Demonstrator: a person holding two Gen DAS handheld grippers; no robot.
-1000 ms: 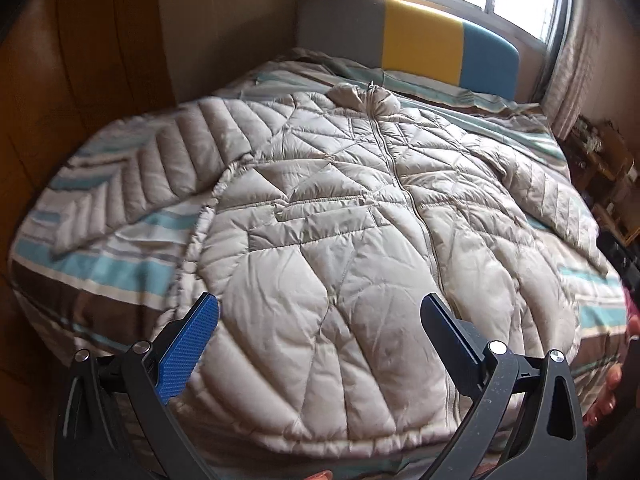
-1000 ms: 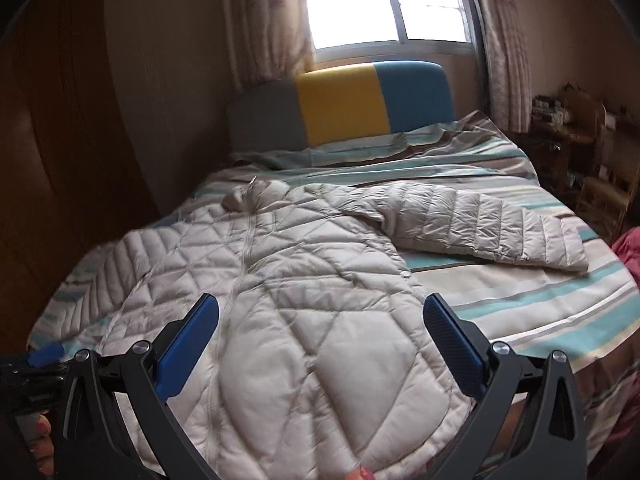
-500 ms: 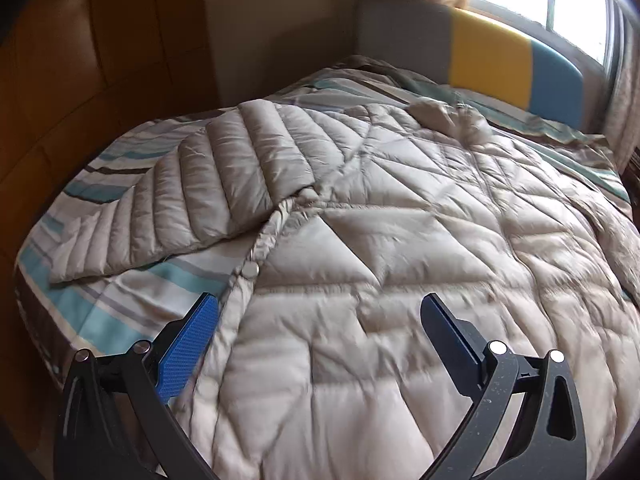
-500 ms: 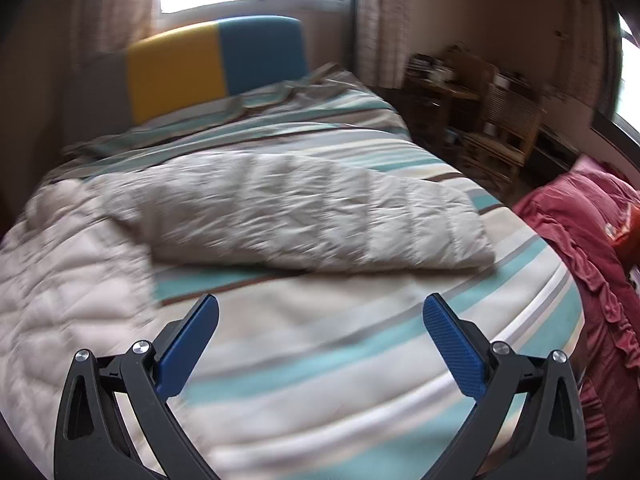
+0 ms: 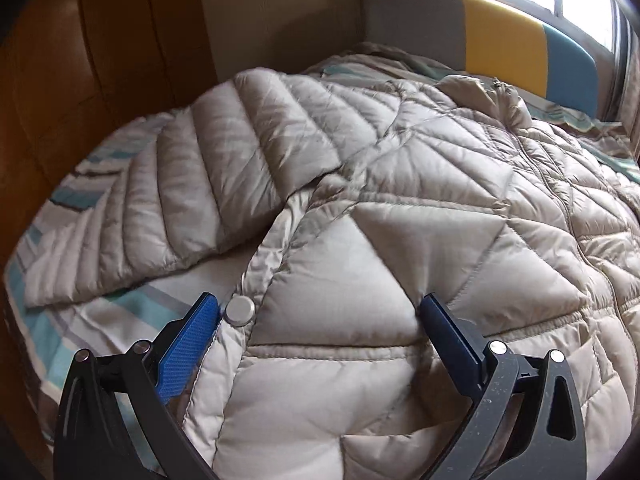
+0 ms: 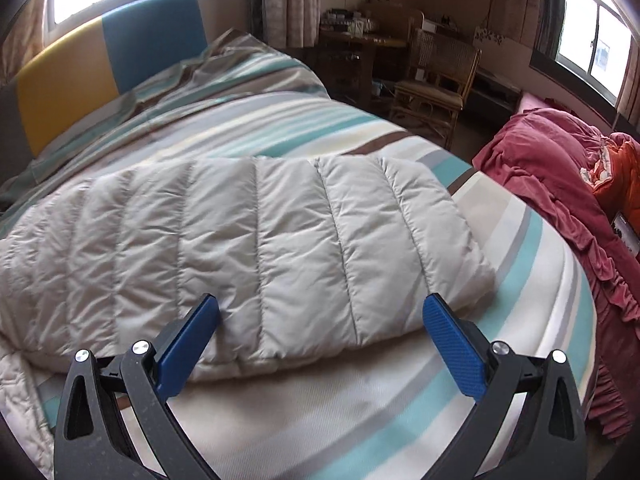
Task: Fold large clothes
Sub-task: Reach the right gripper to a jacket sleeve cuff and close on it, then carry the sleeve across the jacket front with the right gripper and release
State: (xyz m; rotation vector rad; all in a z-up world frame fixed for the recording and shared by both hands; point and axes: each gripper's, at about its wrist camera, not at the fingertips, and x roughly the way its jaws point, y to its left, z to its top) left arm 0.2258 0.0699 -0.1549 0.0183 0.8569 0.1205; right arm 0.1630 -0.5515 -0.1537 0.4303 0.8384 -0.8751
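Observation:
A large beige quilted down coat (image 5: 420, 208) lies spread flat on a striped bed, zip up, collar toward the headboard. Its left sleeve (image 5: 168, 196) stretches out toward the bed's left edge. My left gripper (image 5: 320, 308) hovers open low over the coat's left side seam, its left finger beside a silver snap button (image 5: 239, 311). In the right wrist view the coat's other sleeve (image 6: 256, 248) lies across the bedspread. My right gripper (image 6: 320, 308) is open just above that sleeve's lower edge, near the cuff end. Neither holds anything.
The striped teal, white and brown bedspread (image 6: 400, 392) covers the bed. A grey, yellow and blue headboard (image 5: 504, 52) stands at the far end. A wooden wall (image 5: 80, 80) runs along the left. A red blanket heap (image 6: 560, 184) and a rattan chair (image 6: 436, 76) are at the right.
Both grippers have spread apart and dropped lower: the left one swung left and closed in on the coat's side seam, the right one swung right onto the right sleeve. Both stay open.

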